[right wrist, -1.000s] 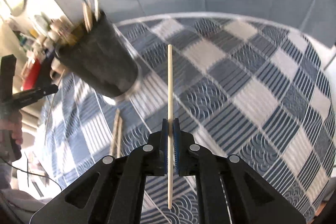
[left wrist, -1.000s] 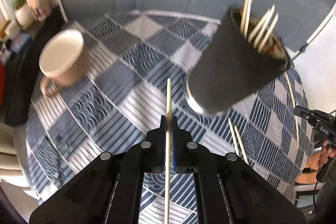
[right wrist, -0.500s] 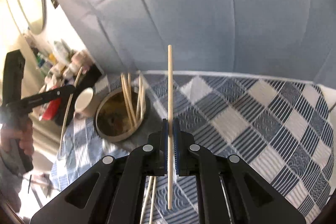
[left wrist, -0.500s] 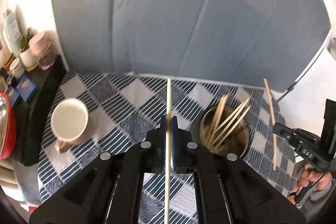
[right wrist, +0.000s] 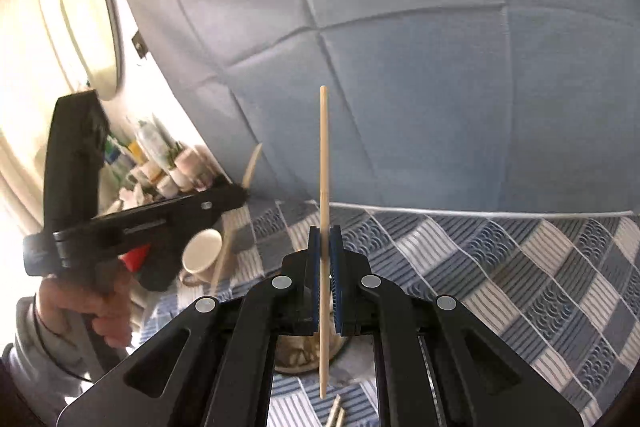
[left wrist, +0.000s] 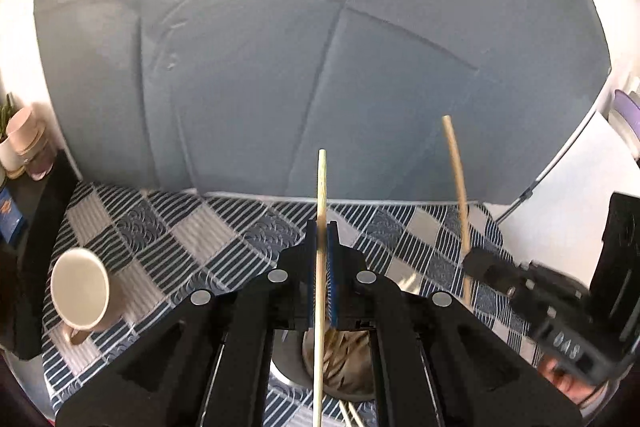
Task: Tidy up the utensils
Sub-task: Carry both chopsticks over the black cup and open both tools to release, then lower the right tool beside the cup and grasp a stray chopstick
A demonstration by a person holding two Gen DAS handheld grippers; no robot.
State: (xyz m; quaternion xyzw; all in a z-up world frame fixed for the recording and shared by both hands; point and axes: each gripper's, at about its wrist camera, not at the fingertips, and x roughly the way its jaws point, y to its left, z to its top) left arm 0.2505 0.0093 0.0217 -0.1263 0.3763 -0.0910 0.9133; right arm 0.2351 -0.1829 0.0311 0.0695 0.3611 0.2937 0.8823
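My left gripper (left wrist: 321, 231) is shut on a wooden chopstick (left wrist: 321, 187) that stands upright. Below its jaws I see the open top of the dark holder cup (left wrist: 340, 367) with several chopsticks inside. My right gripper (right wrist: 325, 235) is shut on a second upright chopstick (right wrist: 323, 155), also above the holder (right wrist: 298, 355). Each gripper shows in the other's view: the right one (left wrist: 476, 265) with its chopstick (left wrist: 456, 195), the left one (right wrist: 236, 195). Two loose chopsticks (right wrist: 335, 415) lie on the cloth by the holder.
A beige mug (left wrist: 82, 293) stands on the blue checked tablecloth (left wrist: 180, 231) at the left; it also shows in the right wrist view (right wrist: 202, 255). A blue-grey padded backdrop (left wrist: 280, 67) rises behind the table. Bottles and jars (right wrist: 160, 163) crowd a shelf at the left.
Both grippers rose and tilted up, from beside the holder to right above it. The holder moved from upper view to below the jaws. Each still grips its chopstick.
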